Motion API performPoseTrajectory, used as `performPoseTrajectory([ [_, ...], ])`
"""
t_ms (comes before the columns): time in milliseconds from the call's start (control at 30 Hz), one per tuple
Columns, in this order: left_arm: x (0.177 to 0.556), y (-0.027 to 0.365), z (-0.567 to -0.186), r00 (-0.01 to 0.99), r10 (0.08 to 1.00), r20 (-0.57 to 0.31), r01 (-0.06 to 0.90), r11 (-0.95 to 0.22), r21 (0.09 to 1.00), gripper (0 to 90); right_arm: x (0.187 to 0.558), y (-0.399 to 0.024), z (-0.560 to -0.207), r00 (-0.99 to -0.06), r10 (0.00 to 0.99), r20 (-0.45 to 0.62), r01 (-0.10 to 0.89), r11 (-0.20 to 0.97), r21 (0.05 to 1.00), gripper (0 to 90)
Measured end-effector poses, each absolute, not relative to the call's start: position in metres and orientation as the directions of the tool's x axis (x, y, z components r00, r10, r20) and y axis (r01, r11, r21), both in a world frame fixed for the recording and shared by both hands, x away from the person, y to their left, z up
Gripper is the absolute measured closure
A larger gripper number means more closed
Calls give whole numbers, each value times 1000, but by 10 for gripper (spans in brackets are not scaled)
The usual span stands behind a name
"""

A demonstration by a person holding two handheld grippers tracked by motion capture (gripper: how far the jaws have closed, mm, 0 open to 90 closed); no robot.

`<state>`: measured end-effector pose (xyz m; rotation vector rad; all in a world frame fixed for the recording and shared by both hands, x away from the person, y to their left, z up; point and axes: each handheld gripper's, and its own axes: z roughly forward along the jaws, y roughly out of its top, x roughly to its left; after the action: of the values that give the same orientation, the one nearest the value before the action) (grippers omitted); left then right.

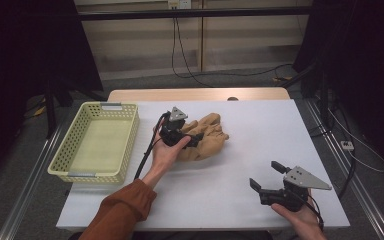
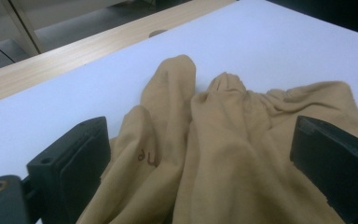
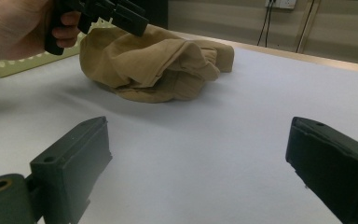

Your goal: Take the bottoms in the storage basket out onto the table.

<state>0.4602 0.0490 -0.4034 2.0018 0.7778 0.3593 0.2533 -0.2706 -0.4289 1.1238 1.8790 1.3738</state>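
Broadly, a white table (image 1: pixel 260 135) carries everything, with a pale yellow perforated basket (image 1: pixel 96 141) at its left side and a crumpled tan cloth (image 1: pixel 205 137) near the middle, just right of the basket. From the high view the cloth's long axis runs roughly from near-left to far-right, its bunched ends pointing toward the far right edge of the table. The left gripper (image 1: pixel 192 140) sits at the cloth's left end, jaws spread wide on either side of a fold; its pads do not press the fabric in the left gripper view, where the cloth (image 2: pixel 205 154) rises between them. That view also shows a small dark mark on the fabric, too blurred to read. The right gripper (image 1: pixel 266 176) hovers near the table's front right, well apart from the cloth, jaws spread over bare tabletop. In the right gripper view the cloth (image 3: pixel 158 65) shows side-on as a low heap, the left hand (image 3: pixel 18 28) cut off at the frame's edge.
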Motion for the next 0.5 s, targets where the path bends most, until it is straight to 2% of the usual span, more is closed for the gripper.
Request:
performPoseTrajectory([
  [100,460,50,-402,764,640,-79,384,-354,853,51,253,-271,-429,-497,867,44,304,126,944,63],
  [233,456,48,-400,763,645,-43,364,-374,853,50,252,-270,-428,-501,865,40,301,131,945,64],
  [500,451,47,-394,750,659,-46,359,-348,866,56,252,-271,-428,-496,867,39,303,131,944,64],
])
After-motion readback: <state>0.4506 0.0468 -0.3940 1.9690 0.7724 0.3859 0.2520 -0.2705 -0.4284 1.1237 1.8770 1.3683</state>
